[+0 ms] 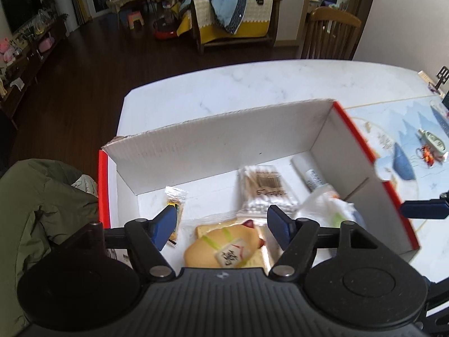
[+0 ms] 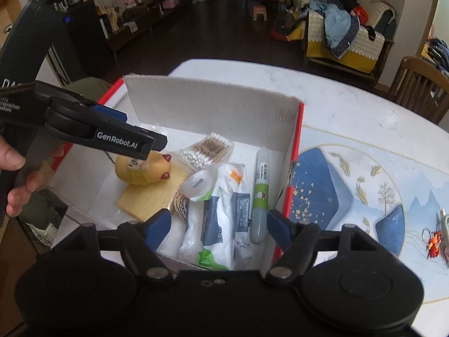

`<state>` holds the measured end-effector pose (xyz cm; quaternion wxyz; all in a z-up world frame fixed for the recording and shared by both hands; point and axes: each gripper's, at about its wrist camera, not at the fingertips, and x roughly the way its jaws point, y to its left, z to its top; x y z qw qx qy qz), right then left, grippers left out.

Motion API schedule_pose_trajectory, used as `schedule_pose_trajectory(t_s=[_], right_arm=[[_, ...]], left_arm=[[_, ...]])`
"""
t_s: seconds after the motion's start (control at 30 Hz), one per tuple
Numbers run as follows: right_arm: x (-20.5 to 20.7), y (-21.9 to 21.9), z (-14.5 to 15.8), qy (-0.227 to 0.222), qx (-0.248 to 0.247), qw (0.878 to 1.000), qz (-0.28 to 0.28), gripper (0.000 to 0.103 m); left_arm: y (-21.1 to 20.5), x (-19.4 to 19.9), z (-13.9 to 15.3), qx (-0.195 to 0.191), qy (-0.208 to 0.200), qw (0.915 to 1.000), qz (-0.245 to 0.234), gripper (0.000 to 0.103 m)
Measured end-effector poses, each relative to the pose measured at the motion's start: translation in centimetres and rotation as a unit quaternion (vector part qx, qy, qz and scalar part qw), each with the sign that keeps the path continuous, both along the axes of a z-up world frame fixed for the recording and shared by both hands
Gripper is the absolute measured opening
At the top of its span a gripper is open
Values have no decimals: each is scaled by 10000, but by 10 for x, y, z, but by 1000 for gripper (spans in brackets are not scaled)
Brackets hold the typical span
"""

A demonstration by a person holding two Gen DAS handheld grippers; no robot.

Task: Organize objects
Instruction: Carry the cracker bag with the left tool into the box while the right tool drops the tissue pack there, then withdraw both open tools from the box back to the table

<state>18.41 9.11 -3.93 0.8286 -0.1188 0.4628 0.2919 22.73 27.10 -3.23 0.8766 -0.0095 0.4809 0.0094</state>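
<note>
White marble table carries a cardboard box, printed mat, keychain.

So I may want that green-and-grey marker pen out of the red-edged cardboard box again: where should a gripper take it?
Grip the green-and-grey marker pen across its green middle, from above, probably with the right gripper. It lies flat along the box's right wall, so fingers need room on both sides.

An open red-and-white cardboard box sits on the white marble surface. Inside, a yellow plush toy lies left, a clear cotton-swab packet behind, and a green-and-grey marker pen right.
</note>
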Motion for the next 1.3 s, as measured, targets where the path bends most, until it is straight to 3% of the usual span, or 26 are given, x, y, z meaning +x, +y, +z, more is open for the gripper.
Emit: schedule_pose_trajectory(t_s=[0.23, 0.3, 0.57, 0.87, 1.23, 1.3], right_arm=[[-13, -24, 22, -190, 340, 9991, 155, 83], [-17, -31, 27, -263, 434, 9985, 221, 87], [-35, -62, 39, -529, 616, 9951, 559, 102], [-37, -124, 37, -718, 590, 9942, 546, 103], [-10, -226, 19, -733, 547, 9958, 47, 103], [-2, -243, 14, -705, 493, 9963, -79, 103]], left_arm=[[-18, -24, 23, -215, -254, 9994, 51, 72], [-26, -30, 29, -257, -310, 9992, 51, 78], [-61, -49, 41, -383, -424, 9983, 124, 80], [-121, -54, 42, -579, -523, 9966, 251, 91], [-218, -33, 22, -799, -426, 9958, 164, 92], [-234, -26, 17, -902, -374, 9951, 120, 99]])
